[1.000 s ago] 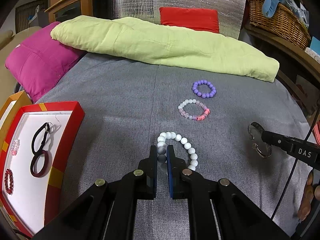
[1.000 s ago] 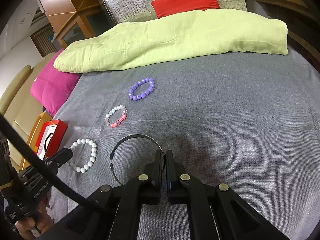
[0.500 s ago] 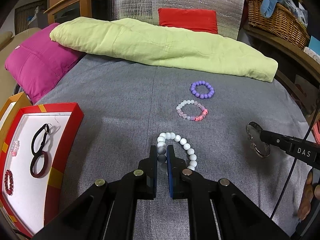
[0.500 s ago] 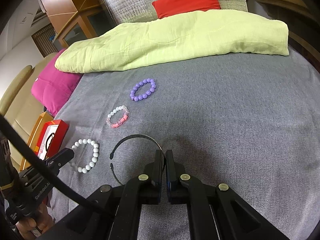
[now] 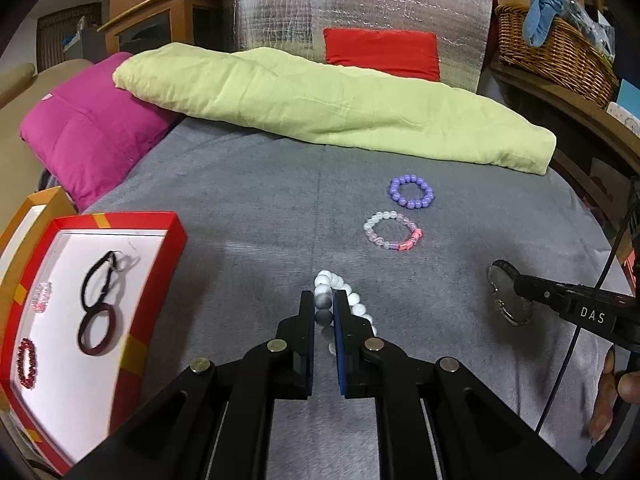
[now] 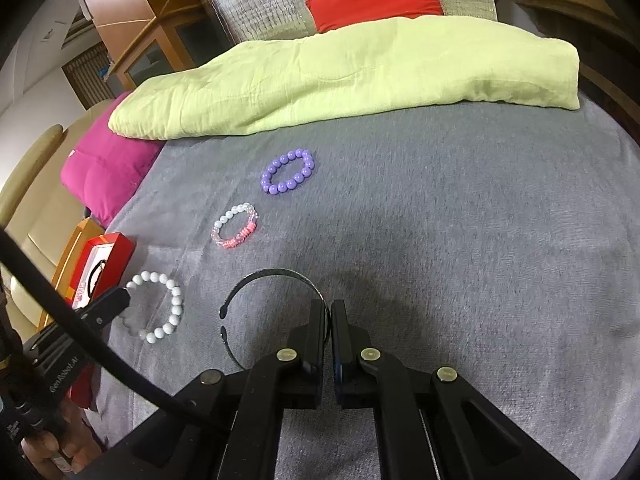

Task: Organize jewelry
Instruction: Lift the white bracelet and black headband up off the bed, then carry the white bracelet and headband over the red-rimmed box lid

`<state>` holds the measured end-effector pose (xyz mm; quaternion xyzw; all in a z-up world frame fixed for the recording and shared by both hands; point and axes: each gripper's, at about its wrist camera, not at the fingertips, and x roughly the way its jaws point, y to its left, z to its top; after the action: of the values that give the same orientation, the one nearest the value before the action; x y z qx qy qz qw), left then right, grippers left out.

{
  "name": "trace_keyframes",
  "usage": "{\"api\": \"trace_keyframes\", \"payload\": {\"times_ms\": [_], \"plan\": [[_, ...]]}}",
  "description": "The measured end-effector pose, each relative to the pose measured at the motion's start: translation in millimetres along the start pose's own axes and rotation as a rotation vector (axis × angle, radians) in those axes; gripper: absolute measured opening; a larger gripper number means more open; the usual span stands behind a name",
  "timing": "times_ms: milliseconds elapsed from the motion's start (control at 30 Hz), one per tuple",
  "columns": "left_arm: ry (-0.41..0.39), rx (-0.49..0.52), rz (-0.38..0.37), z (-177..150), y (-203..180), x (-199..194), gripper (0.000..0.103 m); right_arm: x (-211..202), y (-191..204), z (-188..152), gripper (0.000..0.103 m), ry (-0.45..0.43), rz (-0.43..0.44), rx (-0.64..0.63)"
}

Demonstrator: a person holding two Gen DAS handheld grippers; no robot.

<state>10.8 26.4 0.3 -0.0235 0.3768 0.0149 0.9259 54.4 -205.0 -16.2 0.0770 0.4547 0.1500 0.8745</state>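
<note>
My left tool (image 5: 323, 312) pinches one bead of the white bracelet (image 5: 347, 304) on the grey bed (image 5: 248, 200); my right tool (image 6: 330, 320) grips the thin bangle (image 6: 272, 276). Risks: bead slips out on lifting; bangle twists loose before reaching the red box (image 5: 160, 264)

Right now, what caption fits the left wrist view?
Left gripper pinching a white bracelet on a grey bed, red tray alongside.
</note>
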Motion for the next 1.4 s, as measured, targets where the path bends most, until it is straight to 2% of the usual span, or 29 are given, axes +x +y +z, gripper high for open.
{"api": "trace_keyframes", "payload": {"times_ms": [233,600,1033,1400], "plan": [[-0.018,-0.012,0.016,-10,18,-25,0.009,-13,18,-26,0.004,0.021,0.018,-0.009],[-0.063,-0.076,0.006,-27,54,-77,0.009,-26,78,-58,0.004,0.053,0.057,-0.073],[-0.157,-0.187,0.033,-12,128,-130,0.009,-37,166,-48,0.004,0.034,0.119,-0.208],[-0.150,-0.255,0.082,-7,201,-133,0.009,-28,239,-46,0.004,0.041,0.197,-0.316]]}}
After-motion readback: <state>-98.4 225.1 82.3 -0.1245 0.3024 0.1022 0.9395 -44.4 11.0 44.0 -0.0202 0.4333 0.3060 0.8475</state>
